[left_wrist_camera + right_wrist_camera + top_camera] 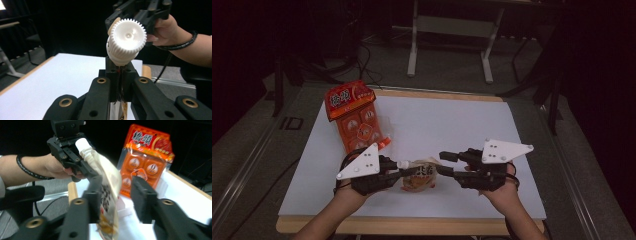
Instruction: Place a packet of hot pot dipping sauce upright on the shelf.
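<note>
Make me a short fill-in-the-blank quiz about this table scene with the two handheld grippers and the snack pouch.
1. The left gripper is shut on the soft printed spout pouch just below its white ridged ____.
2. The right gripper has its jaws ____, with the pouch's bottom end between them.
3. The orange multi-cup snack pack lies on the ____ tabletop sheet.

Missing words: cap; open; white
</note>
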A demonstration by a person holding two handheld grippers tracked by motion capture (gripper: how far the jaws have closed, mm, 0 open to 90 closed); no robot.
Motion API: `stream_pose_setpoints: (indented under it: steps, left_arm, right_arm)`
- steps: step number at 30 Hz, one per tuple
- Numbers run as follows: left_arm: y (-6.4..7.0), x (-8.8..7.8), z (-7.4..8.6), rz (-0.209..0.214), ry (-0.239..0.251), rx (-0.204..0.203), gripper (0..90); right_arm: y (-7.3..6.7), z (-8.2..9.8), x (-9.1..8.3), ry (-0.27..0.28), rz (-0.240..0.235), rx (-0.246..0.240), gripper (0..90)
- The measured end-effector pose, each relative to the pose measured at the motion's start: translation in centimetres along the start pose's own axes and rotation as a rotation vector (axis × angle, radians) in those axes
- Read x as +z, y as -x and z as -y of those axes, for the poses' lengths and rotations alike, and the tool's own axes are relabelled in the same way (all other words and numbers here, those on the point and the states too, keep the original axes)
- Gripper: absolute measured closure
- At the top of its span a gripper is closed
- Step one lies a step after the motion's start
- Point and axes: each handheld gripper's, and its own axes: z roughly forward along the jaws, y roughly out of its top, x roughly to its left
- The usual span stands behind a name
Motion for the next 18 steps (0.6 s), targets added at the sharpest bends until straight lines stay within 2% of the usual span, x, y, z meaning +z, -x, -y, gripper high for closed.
stream_pose_setpoints:
  steps: [1, 3, 5, 8, 10, 12, 18]
  left_arm:
    - [-0.2, -0.2, -0.1, -0.001, 0.003, 0.000, 88.1]
    - [-0.6, -0.6, -0.4, -0.018, 0.008, 0.004, 88.2]
    - [-1.0, -1.0, -0.6, -0.042, 0.020, 0.005, 88.2]
    - [-1.8, -1.5, -0.8, -0.065, 0.034, 0.002, 88.2]
    - [-2.4, -1.7, -0.9, -0.081, 0.039, 0.010, 88.2]
    - [-2.9, -2.0, -1.1, -0.099, 0.046, 0.019, 88.2]
    - [-4.9, -3.2, -1.2, -0.139, 0.067, 0.048, 88.2]
  right_arm:
    - [0.2, 0.0, -0.5, 0.022, 0.012, 0.010, 53.1]
    - [0.5, 0.1, -0.9, 0.040, 0.013, 0.013, 46.2]
    - [0.6, 0.3, -1.3, 0.072, 0.030, 0.016, 34.8]
    - [0.7, 0.5, -1.6, 0.082, 0.056, 0.013, 25.7]
    - [0.8, 0.7, -1.7, 0.082, 0.051, 0.012, 16.9]
    - [0.9, 0.9, -1.8, 0.079, 0.049, 0.019, 13.3]
    - [1.2, 1.8, -1.7, 0.054, 0.049, 0.030, 11.2]
